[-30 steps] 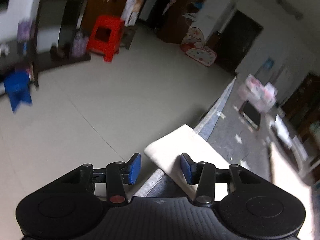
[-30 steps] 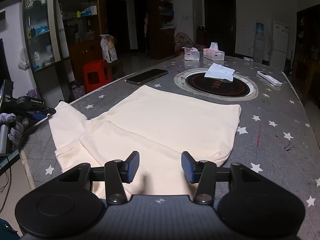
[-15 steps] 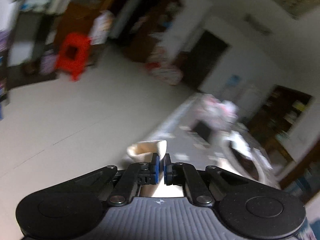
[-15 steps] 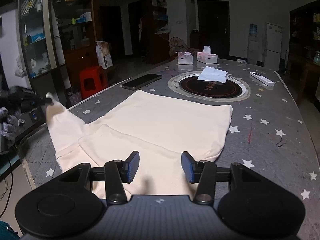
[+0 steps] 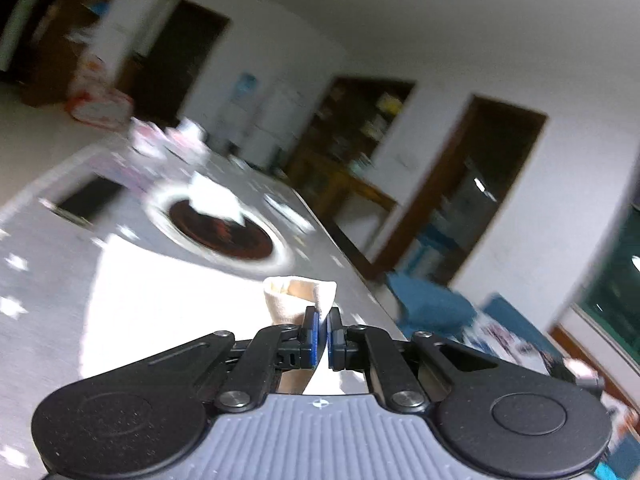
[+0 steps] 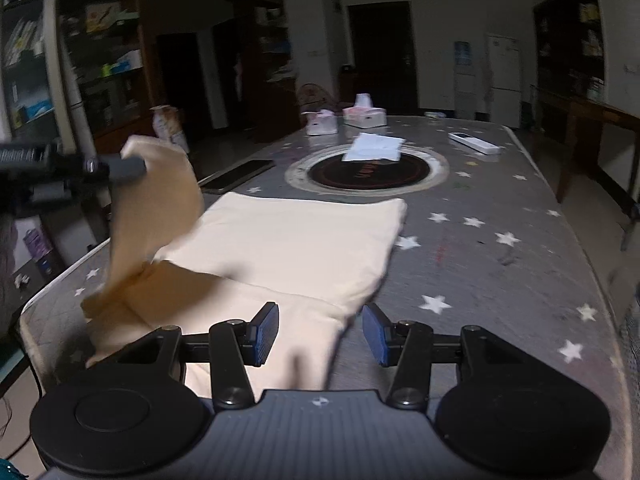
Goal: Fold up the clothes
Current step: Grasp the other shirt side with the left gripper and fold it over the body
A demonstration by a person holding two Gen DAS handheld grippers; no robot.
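A cream garment (image 6: 296, 240) lies flat on the grey star-patterned table (image 6: 500, 264). My left gripper (image 5: 320, 340) is shut on the garment's sleeve end (image 5: 296, 300), which sticks up between the blue pads. In the right wrist view the left gripper (image 6: 132, 166) holds that sleeve (image 6: 160, 200) lifted high above the table's left edge, the cloth hanging down to the body. My right gripper (image 6: 320, 332) is open and empty, hovering over the garment's near edge.
A round black hotplate (image 6: 368, 168) with a white tissue (image 6: 376, 146) sits mid-table. A phone (image 6: 236, 174) lies at the left, tissue boxes (image 6: 364, 114) at the back, a remote (image 6: 474, 143) at the right. Shelves stand left, a wooden table right.
The left gripper shut on the sleeve end, lifted it off the table and swung it up toward the garment body. The right gripper stayed open and moved slightly forward.
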